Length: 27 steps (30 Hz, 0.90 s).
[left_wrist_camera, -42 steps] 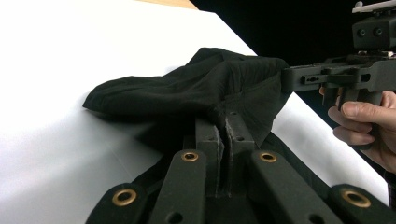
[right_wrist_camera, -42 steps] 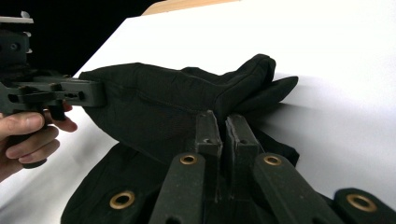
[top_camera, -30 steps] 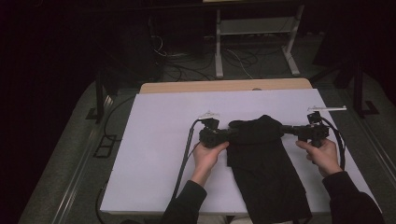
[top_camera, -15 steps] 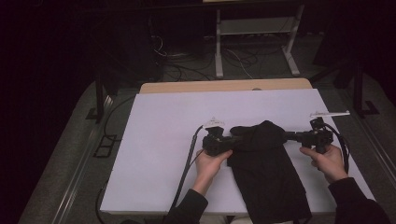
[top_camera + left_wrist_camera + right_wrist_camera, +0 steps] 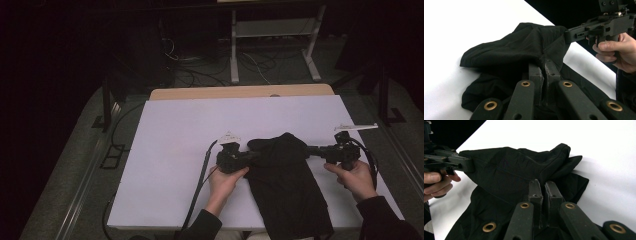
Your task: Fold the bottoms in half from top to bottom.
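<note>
Garment: a black cloth garment (image 5: 287,190), matte and finely woven, with a stitched seam running across its raised part in the right gripper view (image 5: 509,173).
Shape: the far end is lifted off the surface and bunched into a rounded hump with soft folds; the rest lies flat and stretches toward the near edge as a long dark panel that reaches the table's near rim.
Far edge: one corner of the fold juts out in a blunt point at the far side of the hump, seen in the right gripper view.
Place: it sits on the right half of the white table top (image 5: 170,150), near the person, between the two hands.
Left gripper: the left gripper (image 5: 543,65) has its jaws drawn narrow and clamped on a pinch of the garment's left edge; the cloth rises up from the pads.
Right gripper: the right gripper (image 5: 543,185) is likewise pinched narrow on the garment's right edge, the fabric pulled taut away from it.
Hands: the left hand (image 5: 225,182) and right hand (image 5: 356,177) grasp the gripper handles at either side of the cloth.
Cable: a black cable (image 5: 200,185) trails from the left gripper toward the near edge.
</note>
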Tool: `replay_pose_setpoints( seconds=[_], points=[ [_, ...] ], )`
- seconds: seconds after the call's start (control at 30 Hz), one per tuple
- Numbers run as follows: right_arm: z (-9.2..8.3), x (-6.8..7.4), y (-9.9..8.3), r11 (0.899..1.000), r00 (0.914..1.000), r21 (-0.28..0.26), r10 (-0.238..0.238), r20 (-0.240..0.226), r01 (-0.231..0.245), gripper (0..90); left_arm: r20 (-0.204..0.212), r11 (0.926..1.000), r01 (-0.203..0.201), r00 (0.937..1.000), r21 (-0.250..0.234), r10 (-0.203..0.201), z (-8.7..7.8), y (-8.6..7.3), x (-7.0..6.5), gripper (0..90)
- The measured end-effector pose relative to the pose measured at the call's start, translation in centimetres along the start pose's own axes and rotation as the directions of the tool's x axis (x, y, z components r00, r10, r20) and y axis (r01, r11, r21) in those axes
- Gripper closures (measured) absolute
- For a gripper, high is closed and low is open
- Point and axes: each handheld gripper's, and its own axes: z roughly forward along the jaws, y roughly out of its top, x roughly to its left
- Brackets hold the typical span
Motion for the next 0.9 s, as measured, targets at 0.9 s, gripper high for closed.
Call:
replay_pose_setpoints(
  seconds=[0.9],
  points=[
    [0.5, 0.1, -2.1, 0.994, 0.9999, 0.111, 0.007, -0.008, -0.006, 83.6, 0.017, 0.9962, 0.004, 0.9998, 0.087, -0.006, -0.2, -2.8, -0.3, 85.7]
  ],
)
